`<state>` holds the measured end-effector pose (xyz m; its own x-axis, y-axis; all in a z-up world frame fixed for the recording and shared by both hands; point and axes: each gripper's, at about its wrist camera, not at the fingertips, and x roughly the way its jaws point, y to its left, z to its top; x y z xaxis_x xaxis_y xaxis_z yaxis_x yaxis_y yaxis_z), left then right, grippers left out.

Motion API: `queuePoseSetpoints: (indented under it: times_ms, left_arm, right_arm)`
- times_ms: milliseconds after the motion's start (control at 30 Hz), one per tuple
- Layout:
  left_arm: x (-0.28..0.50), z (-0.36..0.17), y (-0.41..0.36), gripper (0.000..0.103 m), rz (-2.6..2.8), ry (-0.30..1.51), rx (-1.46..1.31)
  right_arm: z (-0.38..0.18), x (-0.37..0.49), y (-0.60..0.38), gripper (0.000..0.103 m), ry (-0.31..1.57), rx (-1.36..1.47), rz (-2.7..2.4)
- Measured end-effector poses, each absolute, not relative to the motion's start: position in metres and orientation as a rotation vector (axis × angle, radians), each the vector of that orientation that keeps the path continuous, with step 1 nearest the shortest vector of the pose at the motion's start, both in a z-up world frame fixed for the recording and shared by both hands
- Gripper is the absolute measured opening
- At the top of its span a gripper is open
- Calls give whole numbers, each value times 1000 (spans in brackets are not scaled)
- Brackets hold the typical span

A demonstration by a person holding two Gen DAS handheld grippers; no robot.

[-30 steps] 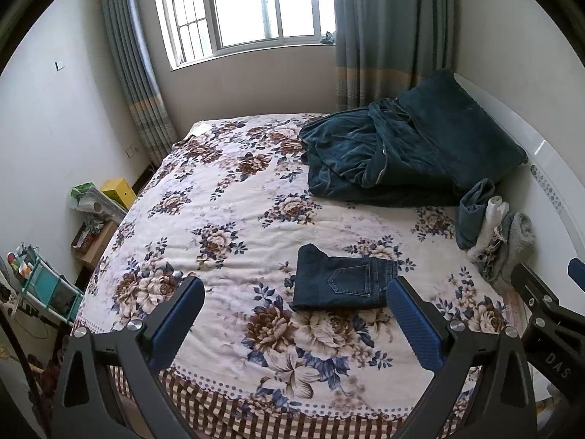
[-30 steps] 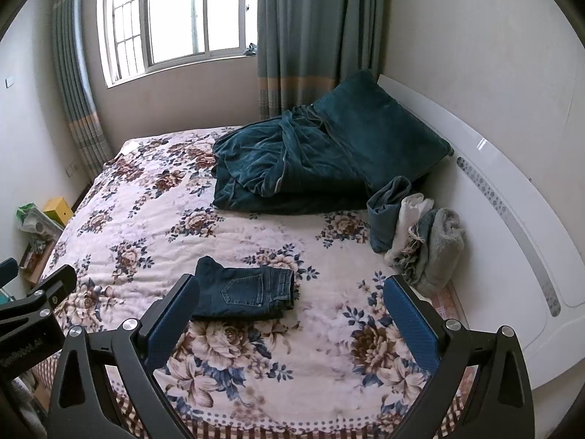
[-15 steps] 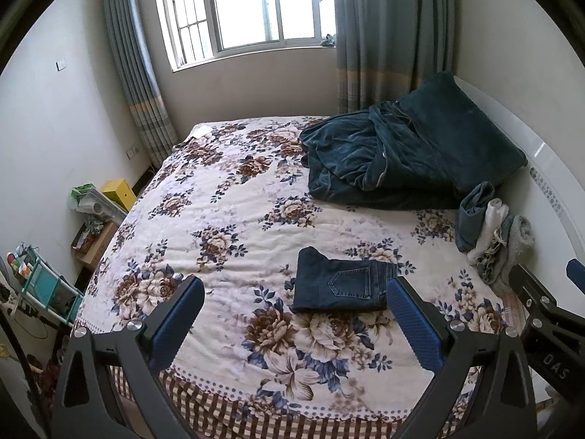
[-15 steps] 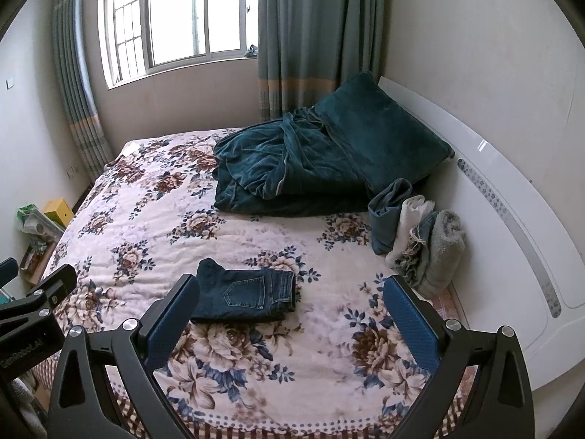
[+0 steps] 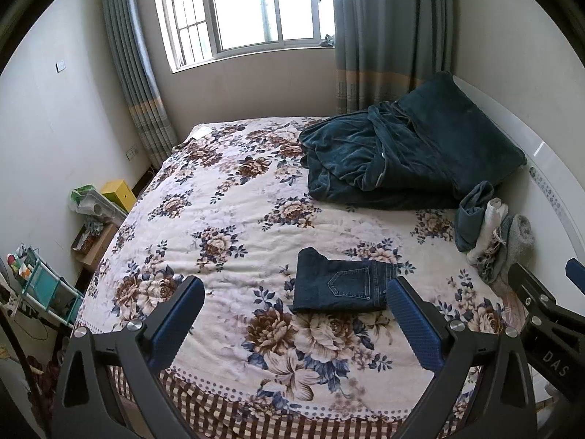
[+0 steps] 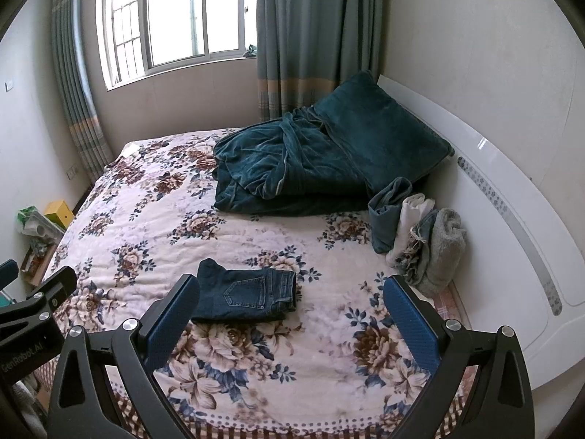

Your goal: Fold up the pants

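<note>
Lying folded into a compact rectangle on the floral bedspread, the jeans are showing one back pocket face up, with the waistband end turned toward the headboard side. Compared with a second ago, almost nothing is changing: the jeans are keeping the same shape and the same spot near the foot of the bed, and both cameras are drifting only slightly, so the bundle is sitting a touch higher in each view. That is suggesting the folding itself is finished and the person is holding the tools back from the bed rather than working the cloth.

The left gripper is hanging above the near edge of the bed with its two blue-padded fingers spread wide apart, holding nothing and touching nothing; the jeans are appearing between and beyond the fingers, closer to the one on the right of the picture. The right gripper is likewise standing fully spread and empty, with the jeans showing just past its finger on the left of the picture, well clear of the pads.

Further up the bed, a dark teal blanket is lying heaped against a matching pillow. A small stack of folded clothes is leaning by the headboard, well apart from the jeans, and is perhaps where the folded pair is belonging next.
</note>
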<state>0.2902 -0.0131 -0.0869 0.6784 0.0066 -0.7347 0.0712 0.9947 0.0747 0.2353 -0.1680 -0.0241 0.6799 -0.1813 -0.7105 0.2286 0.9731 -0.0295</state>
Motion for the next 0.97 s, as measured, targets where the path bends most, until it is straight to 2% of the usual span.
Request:
queuePoseSetpoints:
  times_ms: [967]
  left_arm:
    - [294, -76, -11, 102, -36, 796, 117]
  right_arm:
    - [-24, 236, -169, 102, 790, 63, -230]
